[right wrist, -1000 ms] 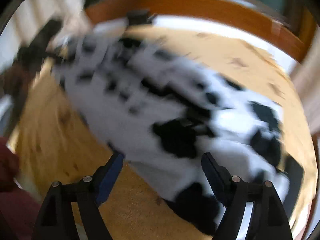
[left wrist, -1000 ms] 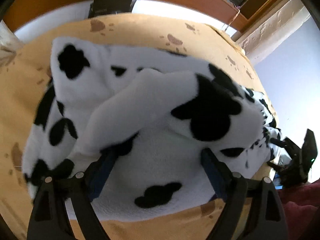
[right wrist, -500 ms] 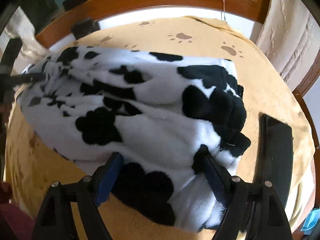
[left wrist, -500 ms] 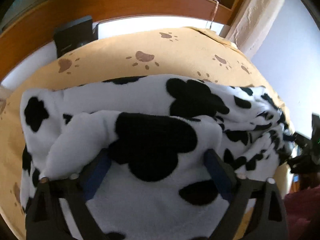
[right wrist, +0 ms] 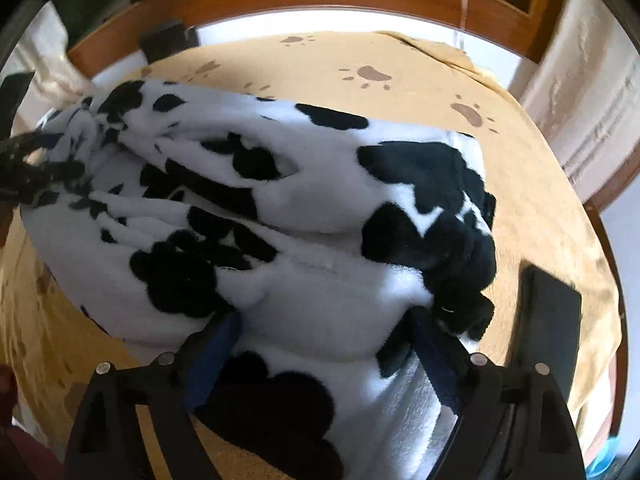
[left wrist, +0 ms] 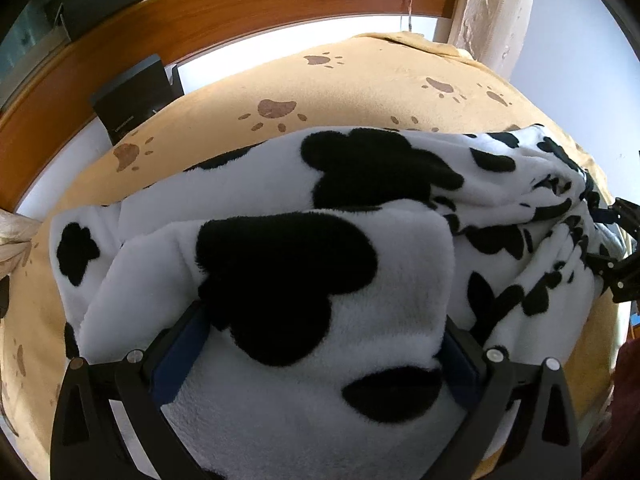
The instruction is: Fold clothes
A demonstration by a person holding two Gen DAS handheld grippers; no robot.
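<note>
- Your cow-print fleece garment (left wrist: 360, 208) lies bunched across the middle of both views on the tan paw-print blanket (left wrist: 360, 92); it is doubled over into a thick roll rather than a flat fold.
- Your left gripper (left wrist: 320, 340) stands at its widest, with a folded flap of fleece filling the space between the fingers (left wrist: 180, 348) at the bottom centre of the left wrist view. Whether the pads press on it cannot be told; it looks let go.
- Your right gripper (right wrist: 320, 336) is opening, with the near edge of the garment (right wrist: 320, 208) between its jaws, bottom centre of the right wrist view.
- My reading: you are at the release that ends one fold, both ends laid down.
- Next, I judge, lift both tools clear without dragging the pile, then take the loose end for a second fold.
- Mind the dark flat device (right wrist: 548, 320) just beside the garment at lower right, and the black box (left wrist: 136, 100) at upper left of the left wrist view.
</note>
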